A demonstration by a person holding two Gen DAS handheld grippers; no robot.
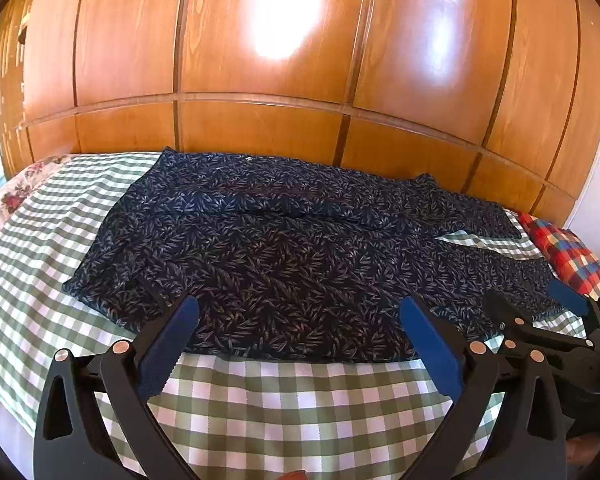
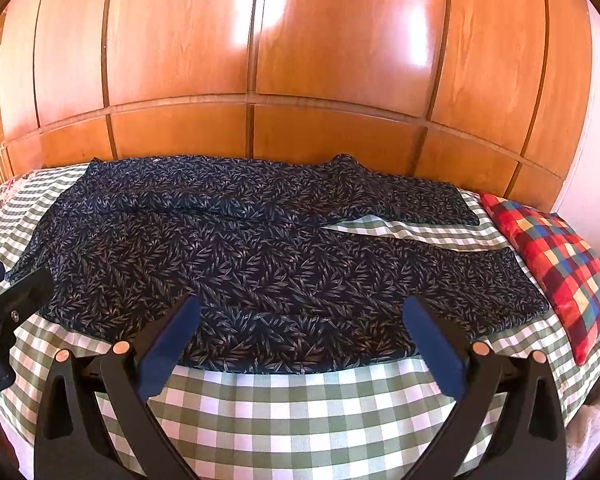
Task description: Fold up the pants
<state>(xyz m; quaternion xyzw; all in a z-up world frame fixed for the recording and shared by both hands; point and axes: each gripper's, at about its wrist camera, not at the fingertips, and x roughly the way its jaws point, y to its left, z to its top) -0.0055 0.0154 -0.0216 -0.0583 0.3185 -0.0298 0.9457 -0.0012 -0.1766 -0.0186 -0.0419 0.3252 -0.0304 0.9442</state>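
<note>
Pants (image 1: 284, 248) lie spread flat across a bed covered in a green-and-white checked sheet (image 1: 300, 400), waist toward the left edge and legs running to the right edge. The cloth is dark navy with a small pale leaf print all over. A long crease runs across the middle where the two legs meet, and the legs part near the right end, so a wedge of checked sheet shows between them. The near hem lies just short of the front edge of the bed.

At the far left corner a strip of flowered fabric (image 1: 16, 192) peeks out, washed out by glare. The left gripper (image 1: 300, 312) hangs over the front edge with its blue-padded fingers (image 1: 168, 344) spread wide, holding nothing, the tips above the near edge of the pants. The right gripper (image 2: 300, 312) hangs likewise, fingers (image 2: 436, 348) wide apart and empty; in the left view it shows only partly, cut off at the right border.

At the right edge a red, blue and yellow checked pillow (image 2: 560, 264) lies just beside the leg ends. Behind the bed stands a glossy wooden wardrobe (image 2: 300, 60), its upper panels blown out by reflections.
</note>
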